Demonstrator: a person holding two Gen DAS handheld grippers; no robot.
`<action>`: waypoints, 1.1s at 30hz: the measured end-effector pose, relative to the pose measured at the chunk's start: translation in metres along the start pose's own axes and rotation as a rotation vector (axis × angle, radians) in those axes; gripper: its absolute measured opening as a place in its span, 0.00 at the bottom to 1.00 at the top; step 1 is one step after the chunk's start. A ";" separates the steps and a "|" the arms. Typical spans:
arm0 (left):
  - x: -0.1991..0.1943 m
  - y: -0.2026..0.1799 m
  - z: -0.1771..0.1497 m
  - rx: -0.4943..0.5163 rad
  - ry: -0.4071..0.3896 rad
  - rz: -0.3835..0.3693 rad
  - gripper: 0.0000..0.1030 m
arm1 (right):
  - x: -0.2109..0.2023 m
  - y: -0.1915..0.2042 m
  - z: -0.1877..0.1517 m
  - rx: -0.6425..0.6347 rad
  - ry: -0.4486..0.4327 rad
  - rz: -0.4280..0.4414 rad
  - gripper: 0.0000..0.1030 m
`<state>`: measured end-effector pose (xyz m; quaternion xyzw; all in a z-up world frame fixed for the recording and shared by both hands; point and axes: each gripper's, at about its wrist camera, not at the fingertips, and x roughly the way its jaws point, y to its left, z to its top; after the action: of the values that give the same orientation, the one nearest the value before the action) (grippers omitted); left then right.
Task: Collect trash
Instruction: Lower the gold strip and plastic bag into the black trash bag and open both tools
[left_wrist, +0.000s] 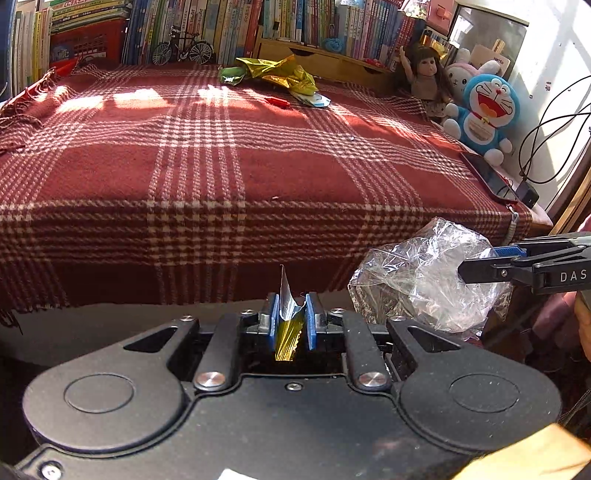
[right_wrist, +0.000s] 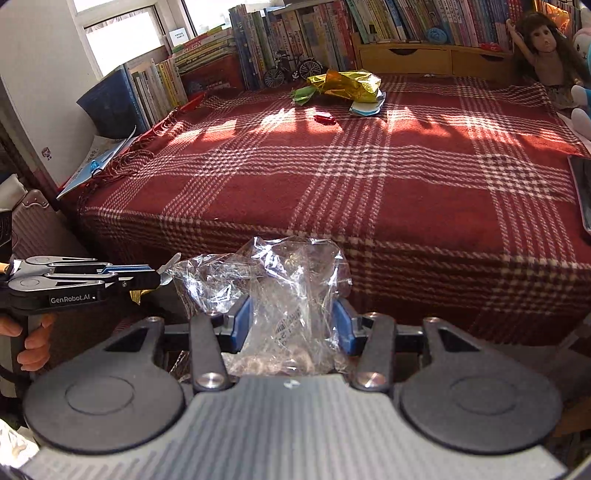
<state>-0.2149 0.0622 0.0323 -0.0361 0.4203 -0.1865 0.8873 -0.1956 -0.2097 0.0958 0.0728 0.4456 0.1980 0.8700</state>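
Note:
My left gripper (left_wrist: 291, 306) is shut on a strip of gold and silver foil wrapper (left_wrist: 286, 291), held in front of the bed's near edge. To its right, my right gripper (left_wrist: 480, 262) holds a crumpled clear plastic bag (left_wrist: 421, 280) in the air. In the right wrist view that bag (right_wrist: 291, 291) fills the gap between the blue pads (right_wrist: 242, 325) of the right gripper (right_wrist: 291, 314), and the left gripper (right_wrist: 159, 277) comes in from the left. At the far side of the bed lie a gold foil wrapper (left_wrist: 280, 72), a green wrapper (left_wrist: 231, 75), a blue-white wrapper (left_wrist: 314, 99) and a small red piece (left_wrist: 277, 100).
The bed carries a red plaid blanket (left_wrist: 221, 155). Books and a model bicycle (left_wrist: 183, 50) line the far edge. A doll (left_wrist: 424, 74), plush toys (left_wrist: 484, 114), a phone (left_wrist: 487, 177) and cables sit at the right. A suitcase (right_wrist: 33, 221) stands left of the bed.

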 end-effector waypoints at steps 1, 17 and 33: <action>0.007 0.001 -0.007 -0.007 0.028 -0.001 0.14 | 0.008 0.002 -0.005 -0.001 0.026 0.003 0.52; 0.073 0.007 -0.058 -0.020 0.284 0.027 0.16 | 0.084 0.022 -0.057 -0.102 0.267 -0.063 0.53; 0.103 -0.007 -0.071 0.046 0.378 0.051 0.21 | 0.109 0.024 -0.060 -0.096 0.326 -0.053 0.58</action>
<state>-0.2113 0.0253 -0.0870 0.0306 0.5761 -0.1769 0.7974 -0.1936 -0.1466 -0.0143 -0.0139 0.5724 0.2052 0.7938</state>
